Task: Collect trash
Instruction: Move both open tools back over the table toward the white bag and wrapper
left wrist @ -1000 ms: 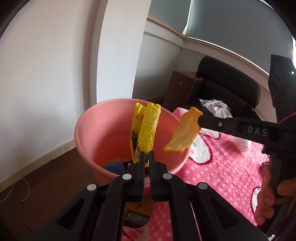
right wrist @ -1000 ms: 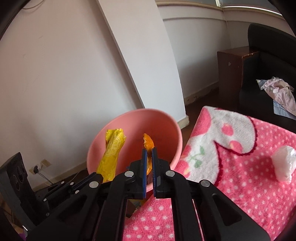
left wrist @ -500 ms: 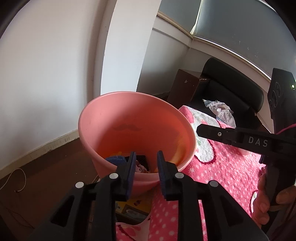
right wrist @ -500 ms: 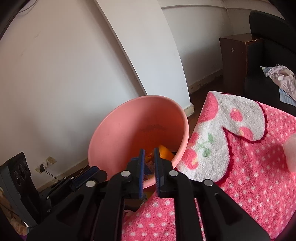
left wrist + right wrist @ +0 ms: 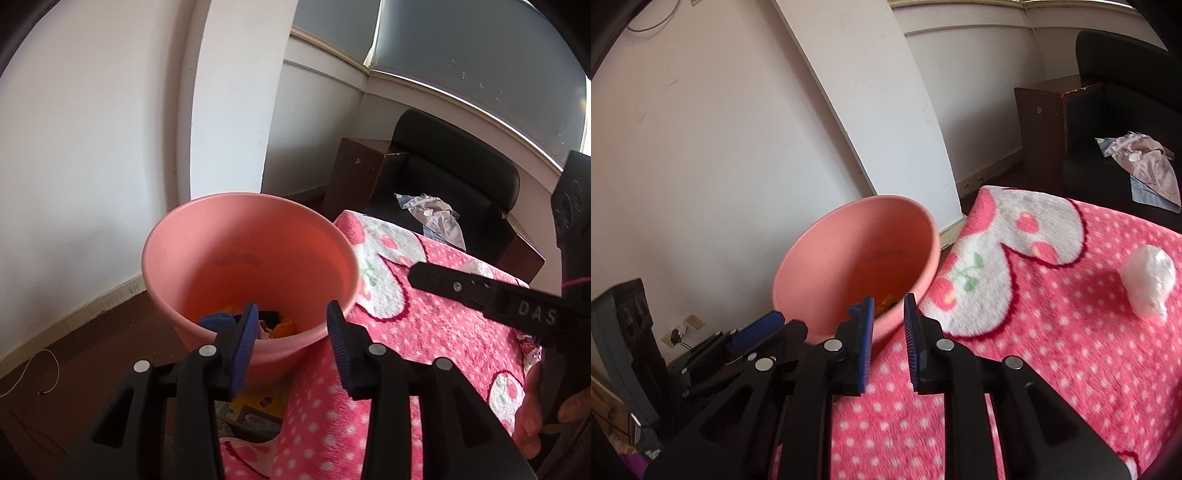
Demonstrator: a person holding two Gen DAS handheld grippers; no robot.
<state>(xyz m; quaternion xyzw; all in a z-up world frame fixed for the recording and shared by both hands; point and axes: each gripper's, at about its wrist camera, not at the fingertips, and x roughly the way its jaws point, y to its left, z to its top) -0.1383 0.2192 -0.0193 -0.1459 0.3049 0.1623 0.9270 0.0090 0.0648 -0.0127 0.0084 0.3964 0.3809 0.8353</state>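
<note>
bin [image 5: 207, 254]: on floor, against blanket's [image 5: 424, 332] left edge | trash pieces [image 5: 275, 325]: in bin bottom | white wad [image 5: 1148, 284]: on blanket, right of bin | armchair [image 5: 454, 184]: behind blanket, cloth [image 5: 436, 216] on seat

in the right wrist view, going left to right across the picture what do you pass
left gripper → pink bucket → right gripper → pink dotted blanket → white crumpled wad
</note>
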